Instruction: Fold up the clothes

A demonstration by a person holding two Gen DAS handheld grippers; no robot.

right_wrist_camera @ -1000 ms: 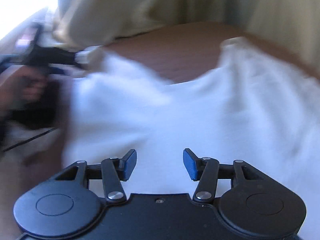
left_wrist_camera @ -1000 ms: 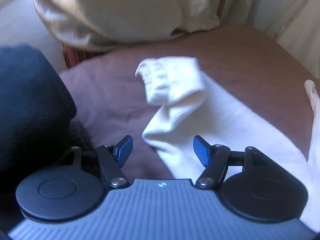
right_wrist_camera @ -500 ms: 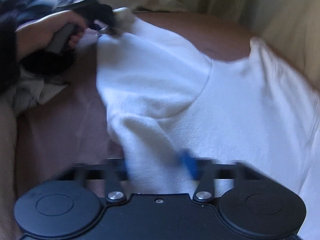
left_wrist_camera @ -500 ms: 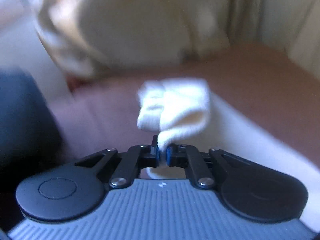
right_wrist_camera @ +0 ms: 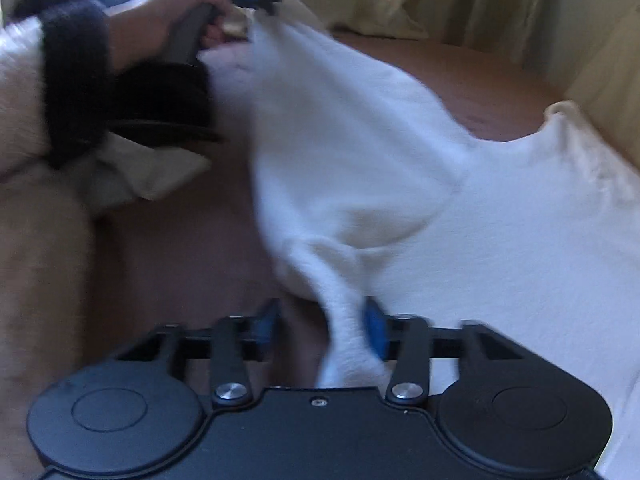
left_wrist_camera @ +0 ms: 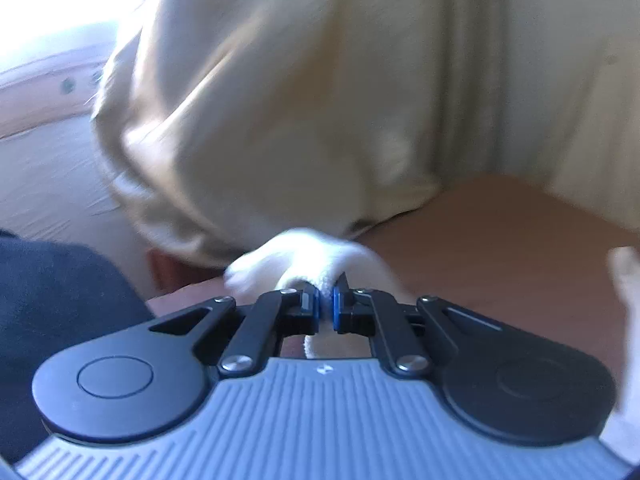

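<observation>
A cream curtain hangs in folds behind a brown bed, its lower edge resting on the bed surface. A dark navy cloth lies at the left in the left wrist view. In the right wrist view, a grey-beige cloth lies crumpled on the bed at the left.

1. Cream curtain hangs close ahead of left gripper, blocking forward.
2. Bare brown bed sheet beyond white garment: open.
3. Dark clothing crowds the left.
</observation>
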